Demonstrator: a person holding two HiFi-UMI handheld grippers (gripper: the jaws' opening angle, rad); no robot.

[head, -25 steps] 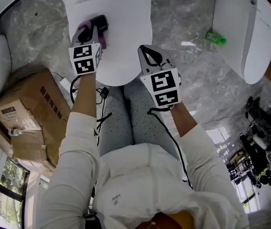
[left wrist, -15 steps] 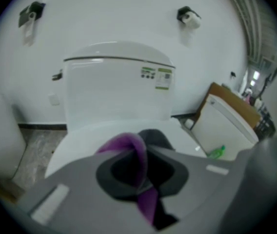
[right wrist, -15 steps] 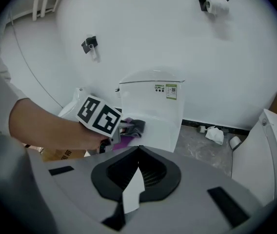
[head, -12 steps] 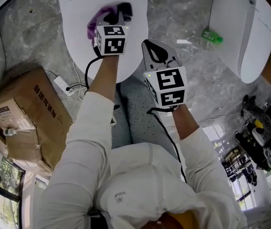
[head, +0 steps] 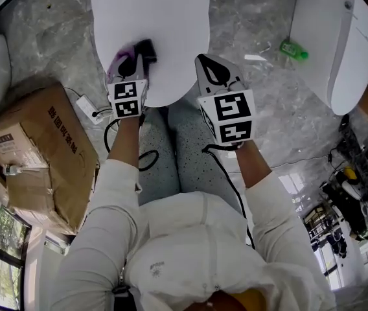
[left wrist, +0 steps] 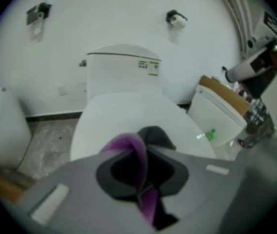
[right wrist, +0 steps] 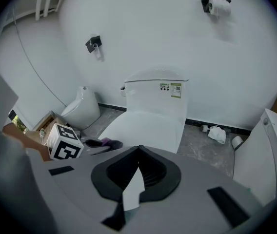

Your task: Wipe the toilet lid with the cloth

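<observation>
toilet lid (head: pixel 164 24) closed, upper centre of head view. purple cloth (head: pixel 120 60) clenched in left hand-held gripper (head: pixel 137 56), lying on lid's lower left part. right hand-held gripper (head: pixel 205 63) clenched on nothing, beside lid's lower right edge. seemingly mid-wipe; wiped share not tellable, rest of lid probably left.

The person is wearing a white long-sleeved top (head: pixel 190 238) and grey trousers (head: pixel 197 167) speckled with dark dots. The left hand-held gripper (head: pixel 142 49) and the right hand-held gripper (head: pixel 203 59) are showing grey shells with black jaw linings, each carrying a white cube (head: pixel 228 116) printed with black square markers. Thin black cables (head: pixel 236 193) are trailing from both.
</observation>
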